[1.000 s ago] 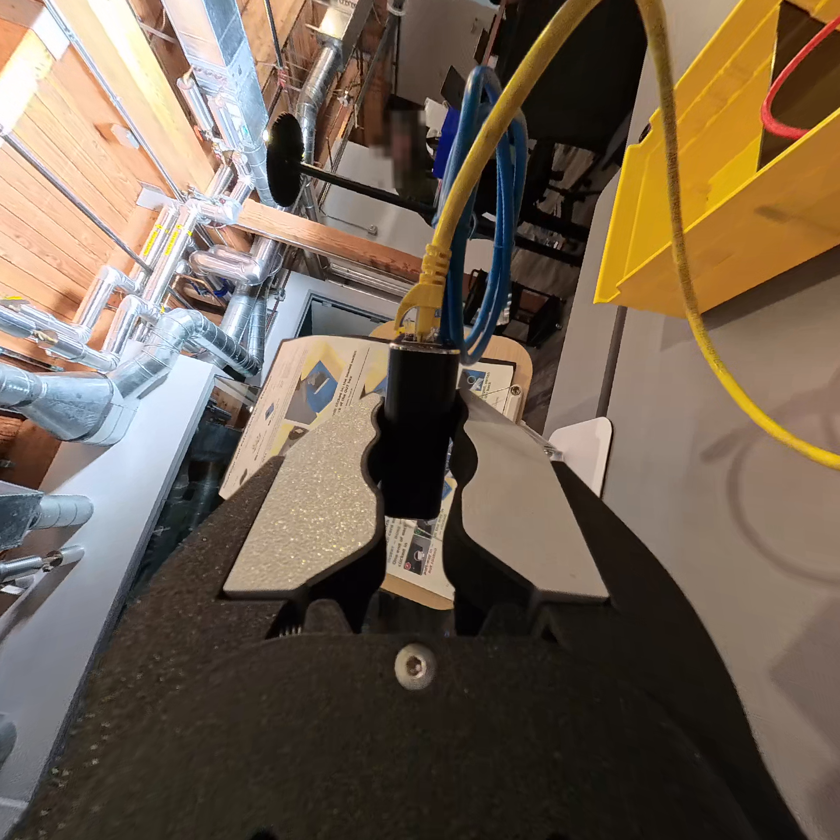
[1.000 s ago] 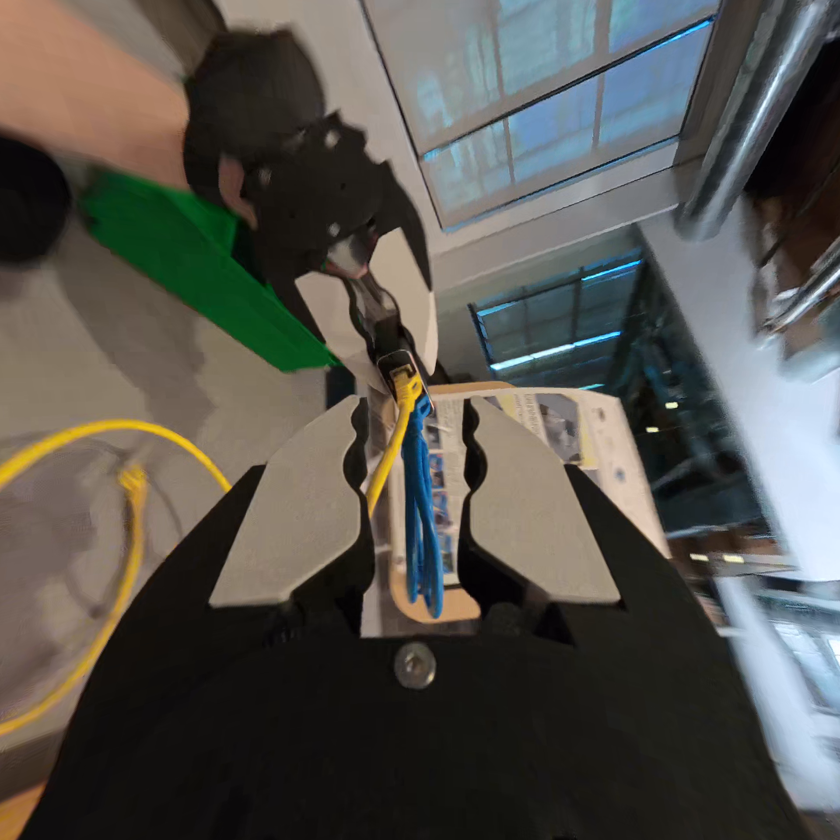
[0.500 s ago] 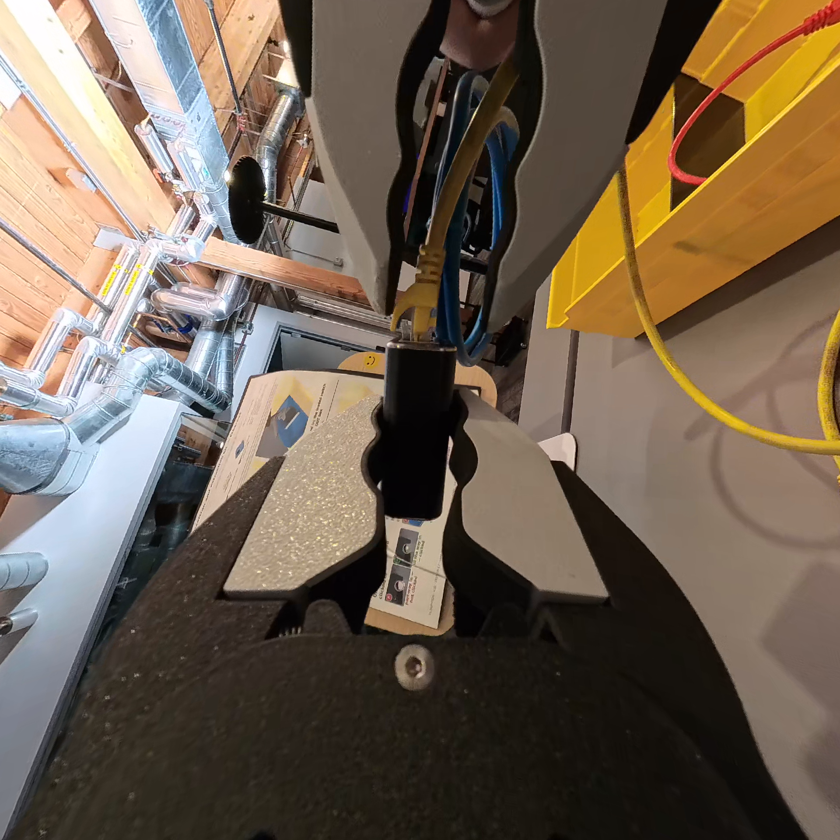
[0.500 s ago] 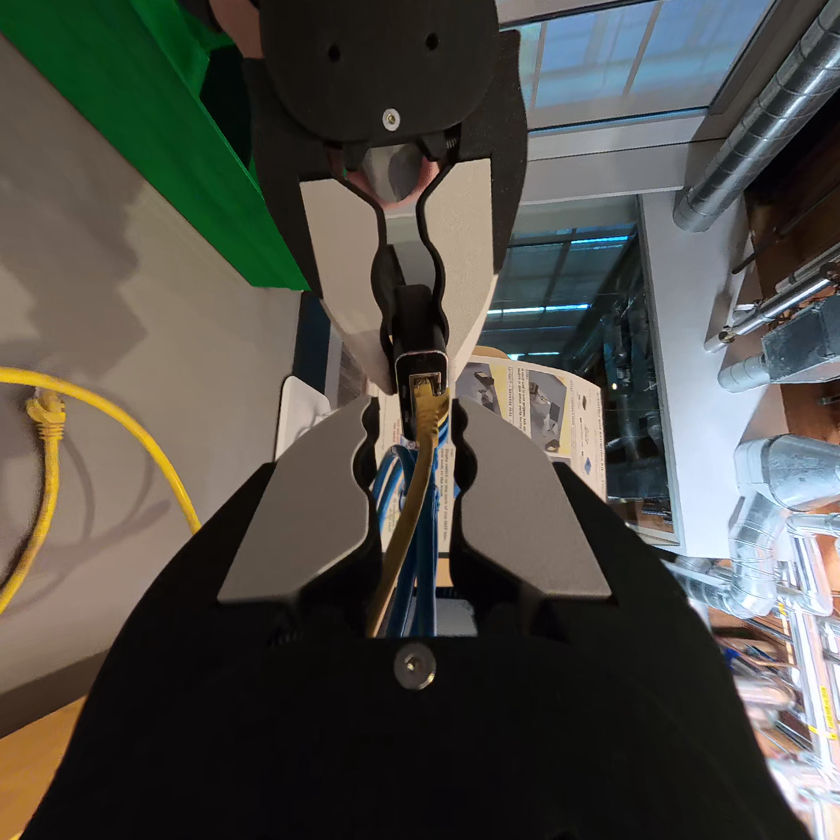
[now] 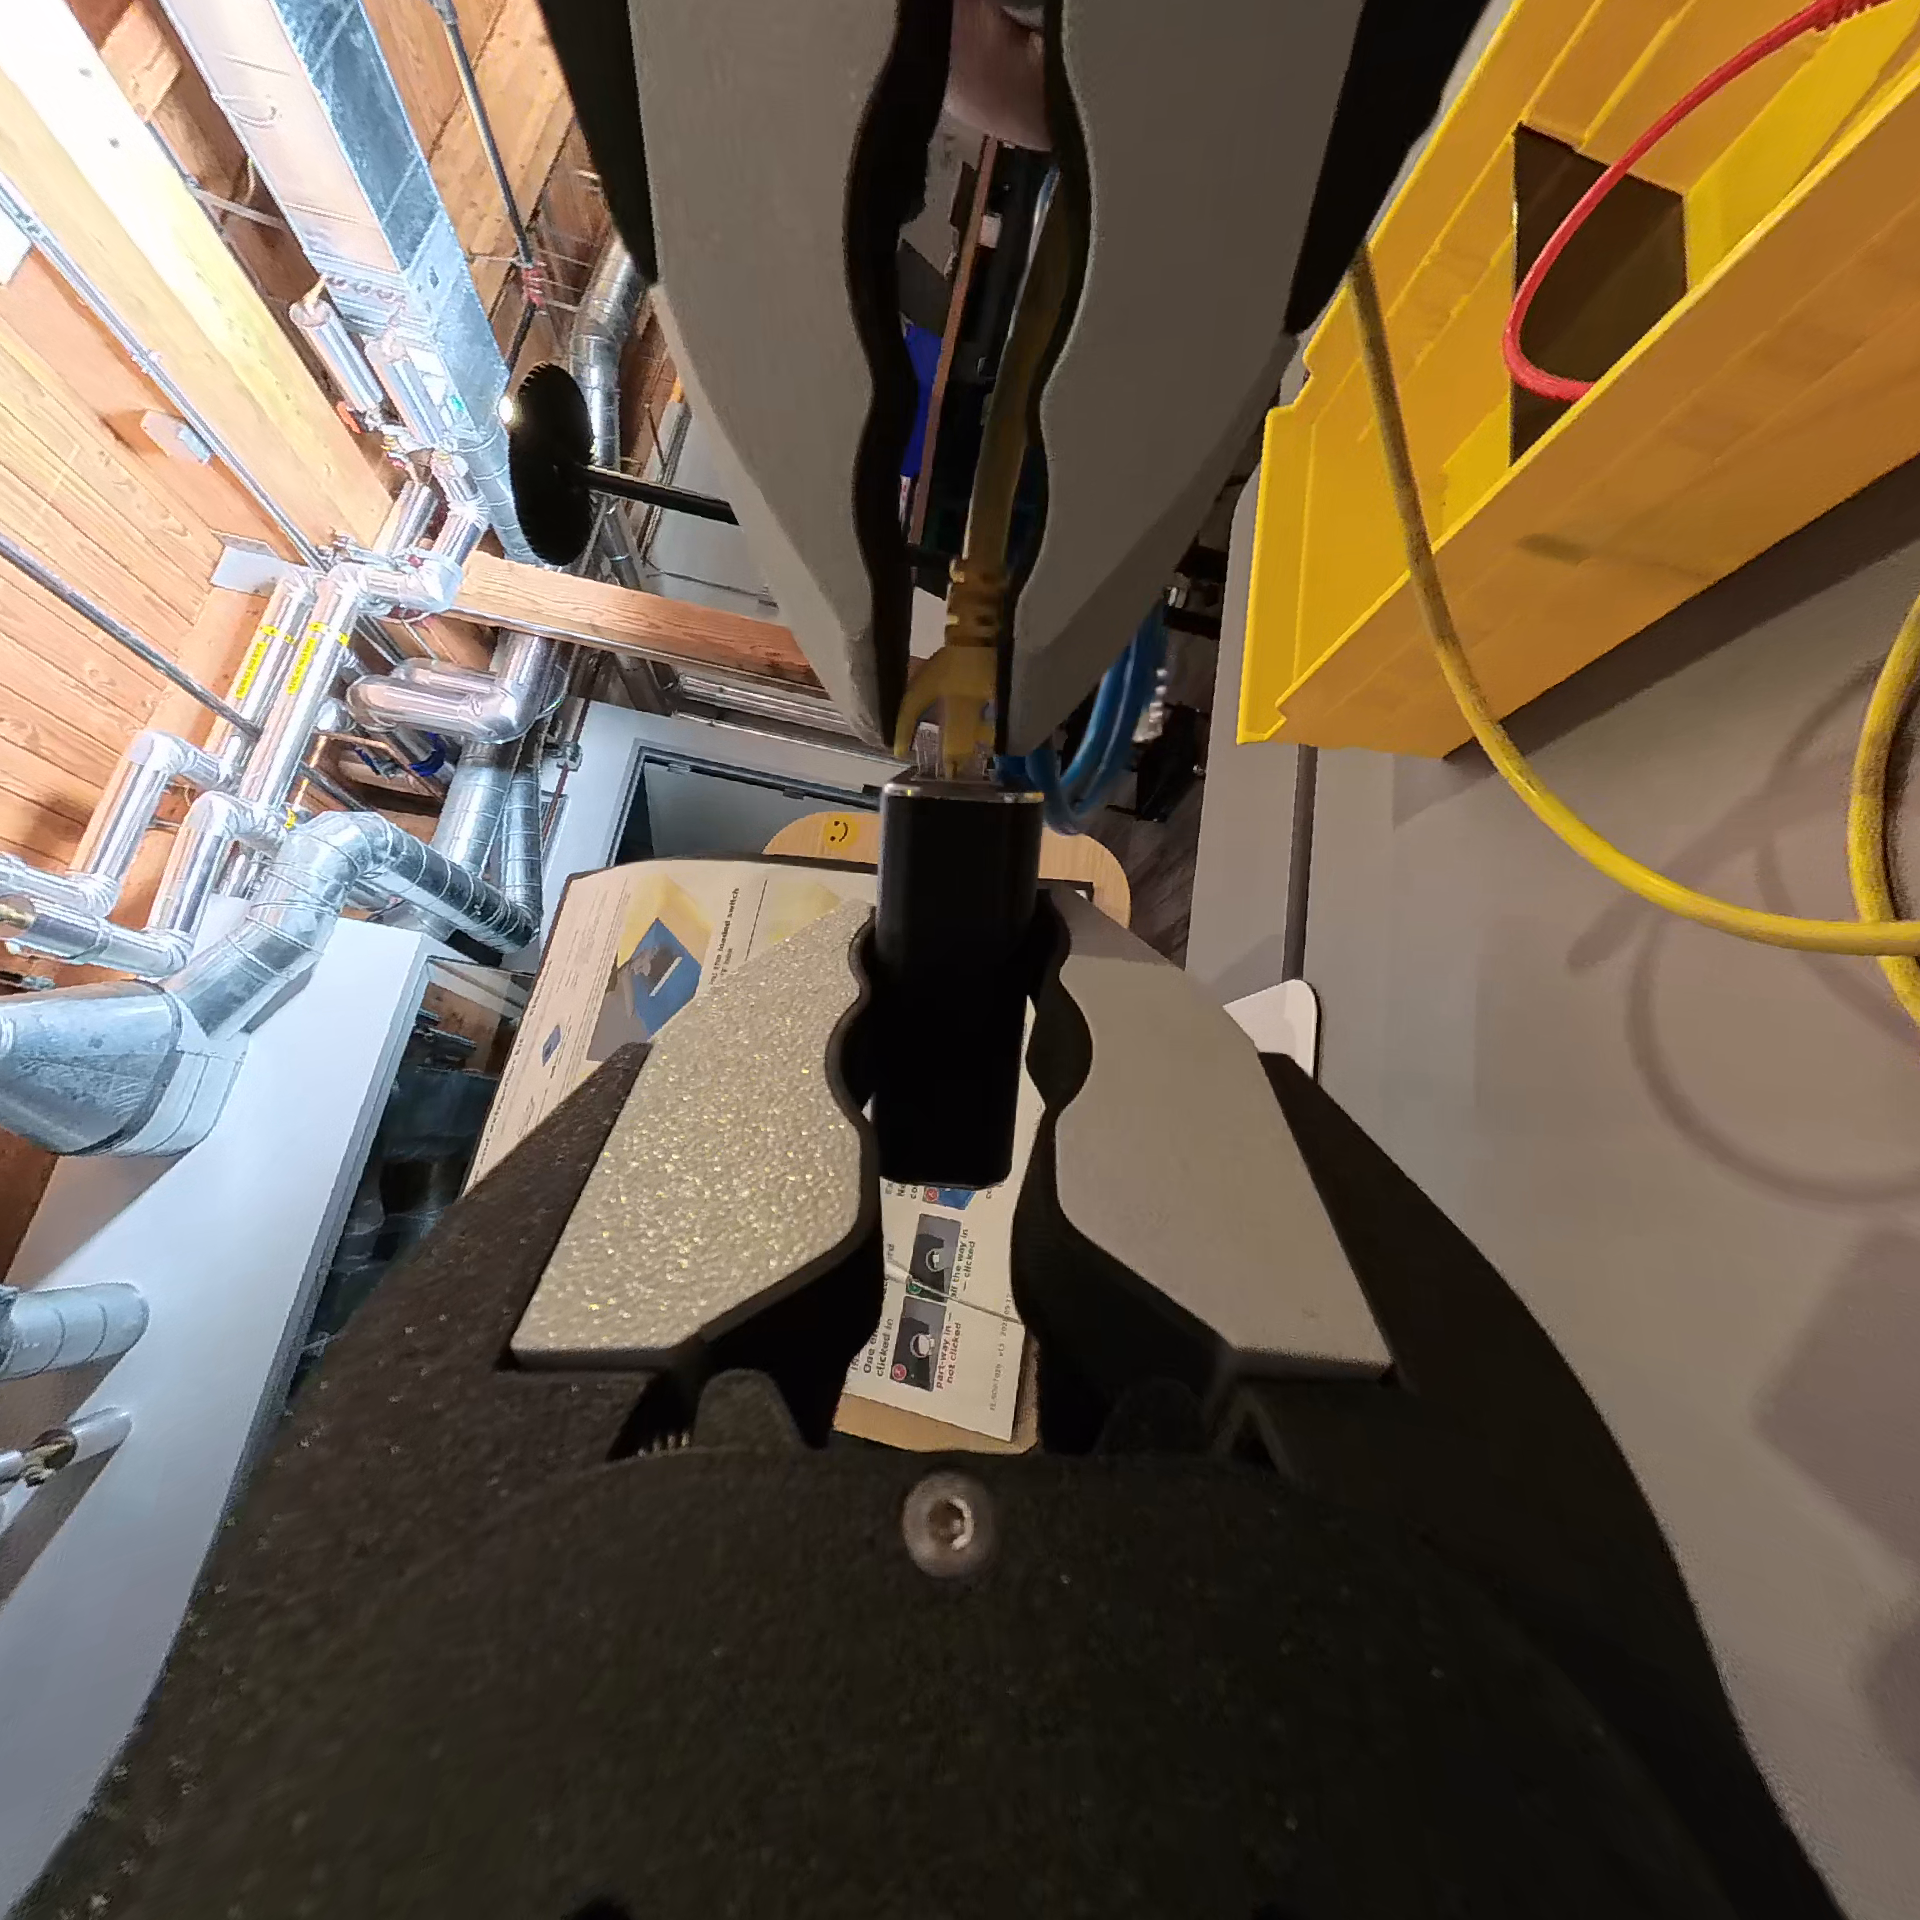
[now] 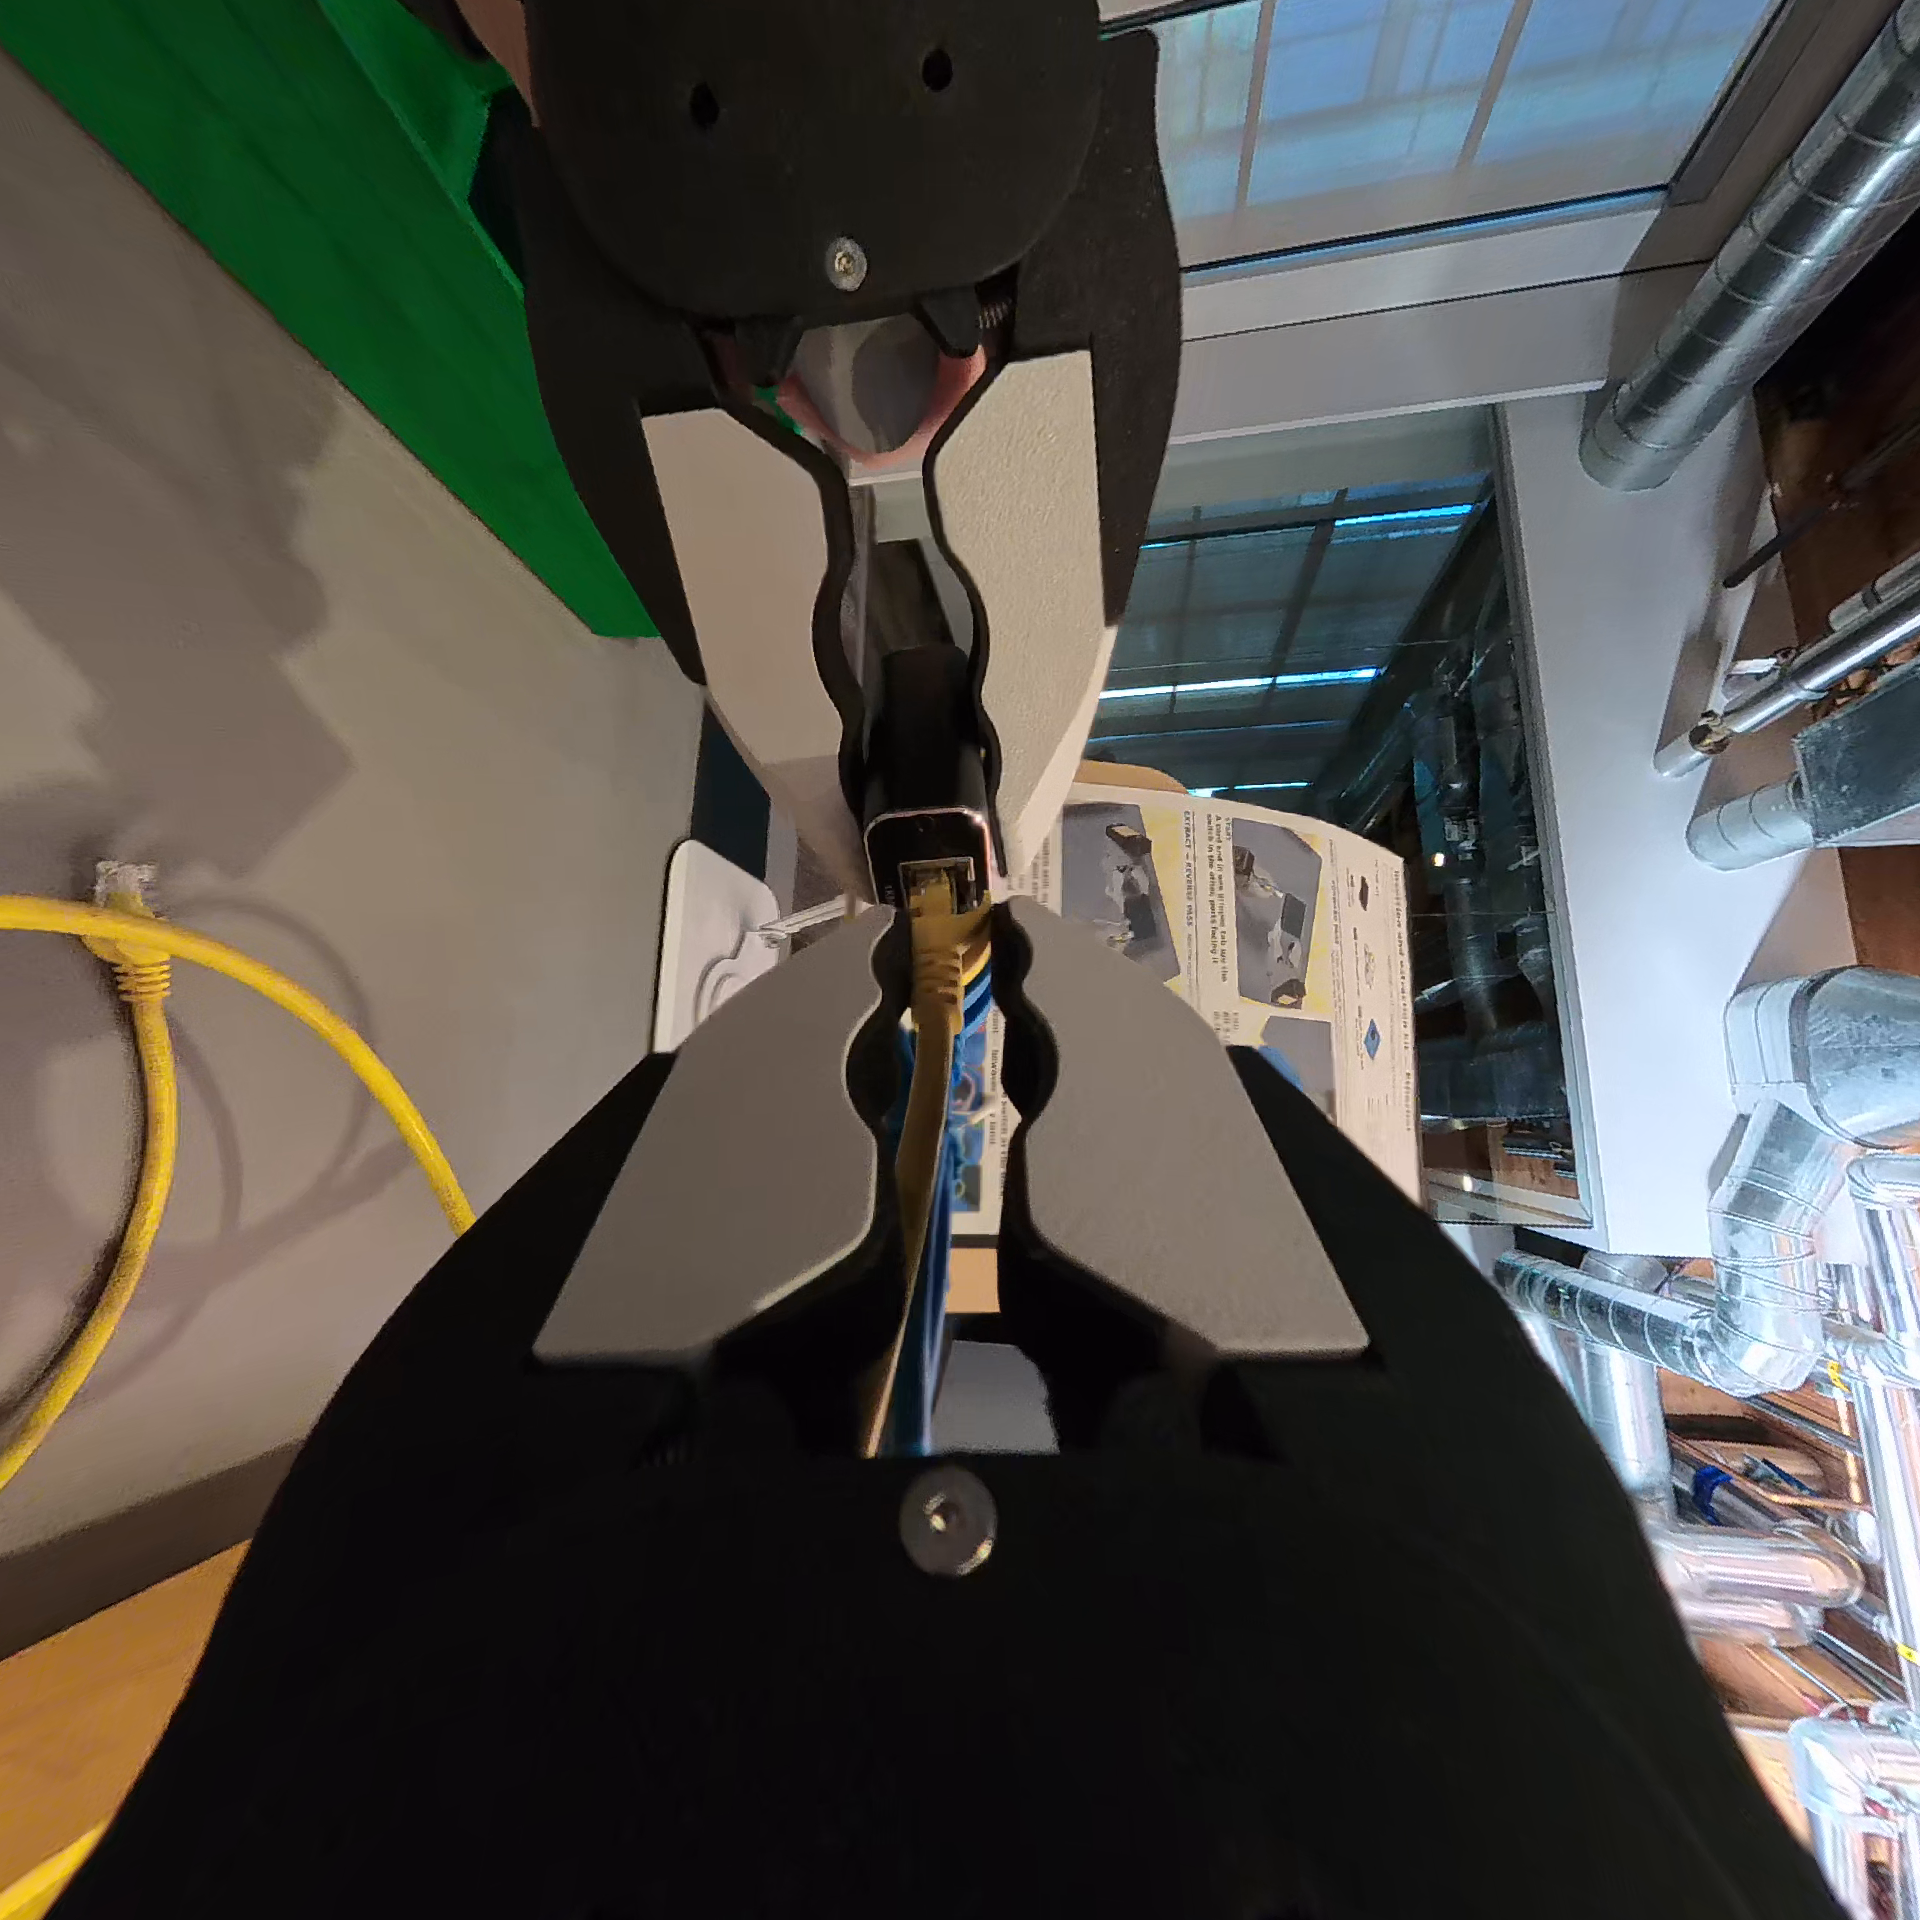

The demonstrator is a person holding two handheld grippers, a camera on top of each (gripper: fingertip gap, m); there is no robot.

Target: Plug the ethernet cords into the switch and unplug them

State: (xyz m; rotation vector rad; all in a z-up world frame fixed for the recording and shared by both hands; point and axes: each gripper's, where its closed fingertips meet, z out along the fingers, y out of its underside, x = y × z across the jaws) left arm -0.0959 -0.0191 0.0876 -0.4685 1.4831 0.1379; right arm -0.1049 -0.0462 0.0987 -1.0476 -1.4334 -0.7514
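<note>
In the left wrist view the left gripper (image 5: 956,997) has its fingers (image 5: 727,1101) closed on a small black switch (image 5: 954,977), held at the centre of the frame with its port end pointing up. A yellow cord (image 5: 971,613) is plugged into that port. The right gripper (image 5: 961,686) comes down from the top of the frame, and its fingers (image 5: 790,395) sit tight on both sides of the yellow cord's plug.

In the right wrist view the same plug (image 6: 940,925) sits in the switch (image 6: 928,800) just above centre, pinched between the right gripper's (image 6: 943,935) fingertips. Blue cords (image 5: 1117,707) hang just beside the switch.

A loose loop of yellow cord (image 6: 156,1039) lies on the grey worktop (image 6: 364,831) at the left. A yellow bin (image 5: 1610,436) sits upper right in the left wrist view, a green bin (image 6: 343,270) upper left in the right one.
</note>
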